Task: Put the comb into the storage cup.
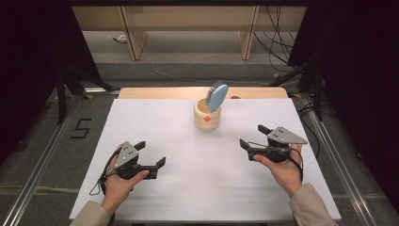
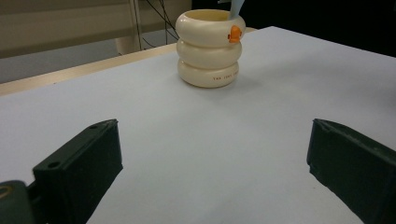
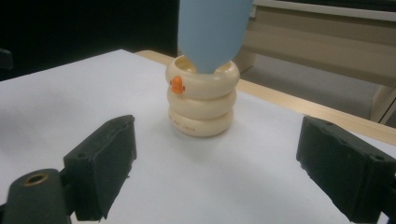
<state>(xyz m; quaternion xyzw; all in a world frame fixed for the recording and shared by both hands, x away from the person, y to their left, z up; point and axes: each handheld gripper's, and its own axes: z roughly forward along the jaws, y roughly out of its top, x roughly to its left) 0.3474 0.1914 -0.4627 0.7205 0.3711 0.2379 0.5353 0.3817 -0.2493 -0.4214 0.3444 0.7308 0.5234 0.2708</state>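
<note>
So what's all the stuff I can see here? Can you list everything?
cream ringed ceramic holder: one, cream with a small orange mark, middle of the board toward the far edge
light blue plastic hairbrush: one, light blue with dark bristles, standing tilted in the holder
white flat board: one, white, covering the tabletop
pale wooden table: one, light wood, its strip showing behind the board
left tool: one, black, jaws open, near left of the board
right tool: one, black, jaws open, near right of the board

Blue hairbrush [image 3: 212, 32] upright in ringed cream holder [image 3: 201, 105]
</note>
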